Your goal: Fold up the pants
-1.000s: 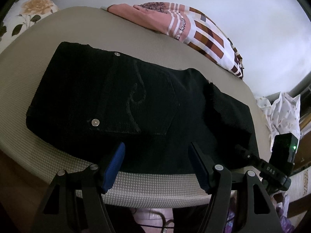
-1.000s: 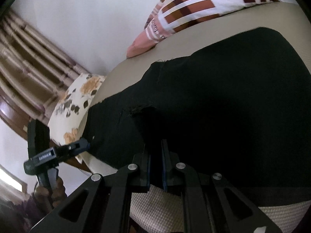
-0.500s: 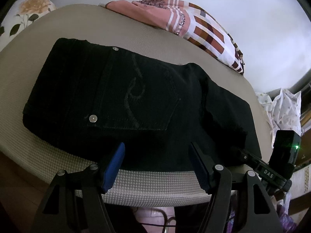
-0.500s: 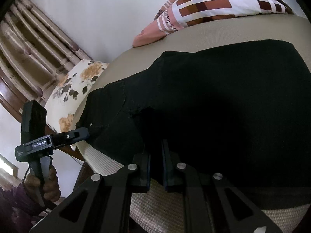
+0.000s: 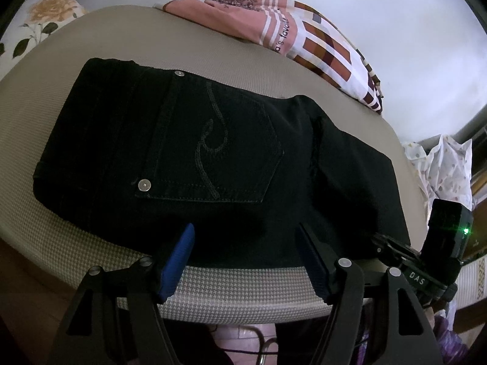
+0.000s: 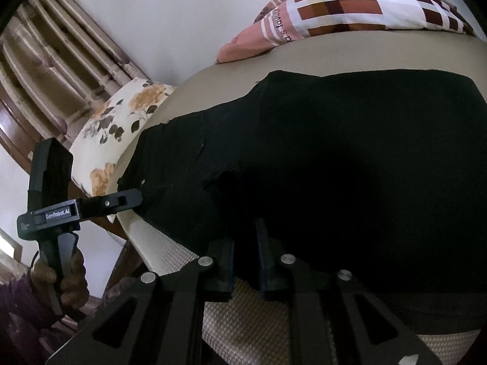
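Note:
Black folded pants [image 5: 213, 140] lie flat on a beige mattress [image 5: 213, 292], back pocket with curled stitching facing up. My left gripper [image 5: 243, 231] hovers open over the pants' near edge, with nothing between its blue pads. In the right wrist view the pants [image 6: 350, 152] fill the middle. My right gripper [image 6: 245, 228] sits low at their near edge. Its jaws are opening by a narrow gap, with the dark cloth edge between them but no clear pinch. The right gripper [image 5: 392, 243] also shows at the pants' right front corner in the left wrist view.
A pink and brown checked pillow [image 5: 319, 39] lies behind the pants against a white wall. A floral pillow [image 6: 121, 121] sits at the left end, beside a wooden slatted headboard [image 6: 61, 60]. A hand [image 6: 70, 279] holds the left gripper. Spotted white cloth [image 5: 441, 167] hangs at the right.
The rumpled right part of the pants has settled flat. My right gripper shifted sideways, rolled a little, and its jaws have parted slightly. The left gripper stayed put.

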